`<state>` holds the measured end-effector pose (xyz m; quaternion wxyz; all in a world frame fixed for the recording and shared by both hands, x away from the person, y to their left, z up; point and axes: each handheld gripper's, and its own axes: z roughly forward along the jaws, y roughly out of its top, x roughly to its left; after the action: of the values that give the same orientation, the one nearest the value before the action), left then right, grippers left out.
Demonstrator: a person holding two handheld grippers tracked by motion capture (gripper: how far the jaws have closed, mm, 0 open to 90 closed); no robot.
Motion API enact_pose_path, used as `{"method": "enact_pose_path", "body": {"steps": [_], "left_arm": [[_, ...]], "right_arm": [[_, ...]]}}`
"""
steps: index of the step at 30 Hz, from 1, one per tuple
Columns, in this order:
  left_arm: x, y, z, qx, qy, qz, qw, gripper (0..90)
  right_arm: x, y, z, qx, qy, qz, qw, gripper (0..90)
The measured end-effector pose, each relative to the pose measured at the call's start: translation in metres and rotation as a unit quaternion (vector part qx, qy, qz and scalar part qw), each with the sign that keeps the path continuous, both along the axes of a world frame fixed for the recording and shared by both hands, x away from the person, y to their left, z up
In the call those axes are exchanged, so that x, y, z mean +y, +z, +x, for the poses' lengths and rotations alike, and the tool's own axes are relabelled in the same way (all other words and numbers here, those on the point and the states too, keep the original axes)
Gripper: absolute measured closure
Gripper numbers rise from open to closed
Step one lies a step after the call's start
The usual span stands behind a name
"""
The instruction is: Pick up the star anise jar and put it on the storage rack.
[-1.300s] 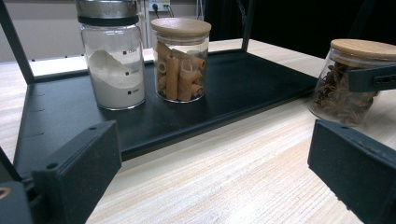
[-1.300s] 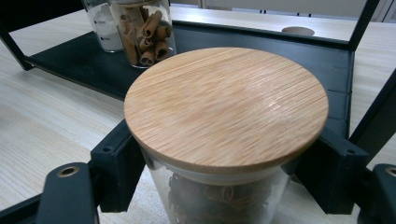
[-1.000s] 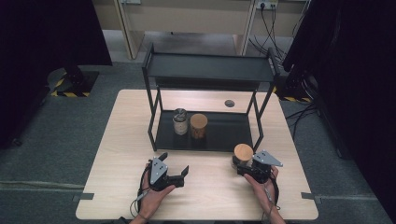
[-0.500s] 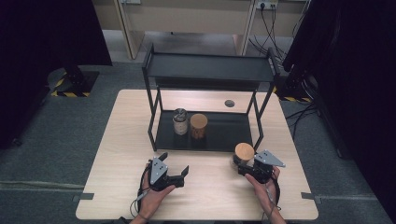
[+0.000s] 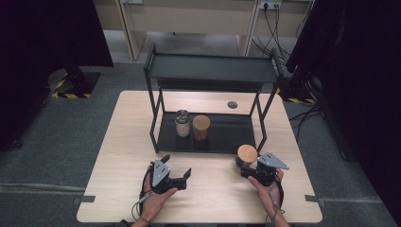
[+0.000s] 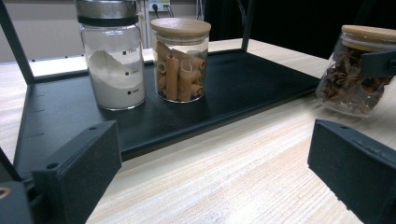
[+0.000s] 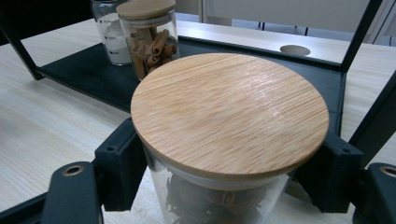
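Right tongs (image 5: 247,166) clenched on the star anise jar (image 5: 247,155), upright on the worktop (image 5: 213,198) just in front of the rack's bottom shelf (image 5: 227,135). Left tongs (image 5: 178,172) released, empty, well apart. Shelf lies straight ahead of the jar; right hand nearer.

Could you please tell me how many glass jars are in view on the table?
3: a metal-lidded jar of white powder and a bamboo-lidded jar of cinnamon sticks side by side on the black rack's lower shelf, and a bamboo-lidded jar of star anise clamped in the right gripper.
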<state>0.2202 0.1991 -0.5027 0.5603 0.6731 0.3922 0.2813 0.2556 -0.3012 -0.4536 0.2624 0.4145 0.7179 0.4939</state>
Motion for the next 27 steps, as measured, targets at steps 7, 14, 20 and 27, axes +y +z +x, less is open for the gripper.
{"method": "enact_pose_path", "body": {"steps": [7, 14, 20, 27], "left_arm": [[-0.0001, 0.0001, 0.0000, 0.000, 0.000, 0.000, 1.0000, 2.3], [0.0001, 0.0001, 0.0001, 0.001, 0.000, 0.000, 1.0000, 2.3], [0.0001, 0.0002, 0.0002, 0.002, 0.001, -0.001, 1.0000, 2.3], [0.0002, 0.0002, 0.0003, 0.002, 0.001, -0.001, 1.0000, 2.3]], "right_arm": [[0.0007, 0.0008, 0.0000, 0.001, 0.005, 0.002, 1.0000, 25.7], [0.0014, 0.0016, -0.0001, 0.000, 0.006, 0.001, 1.0000, 25.7], [0.0019, 0.0031, -0.0003, -0.001, 0.011, 0.004, 0.9999, 25.8], [0.0036, 0.0060, 0.0015, -0.002, 0.019, 0.004, 0.9998, 25.8]]}}
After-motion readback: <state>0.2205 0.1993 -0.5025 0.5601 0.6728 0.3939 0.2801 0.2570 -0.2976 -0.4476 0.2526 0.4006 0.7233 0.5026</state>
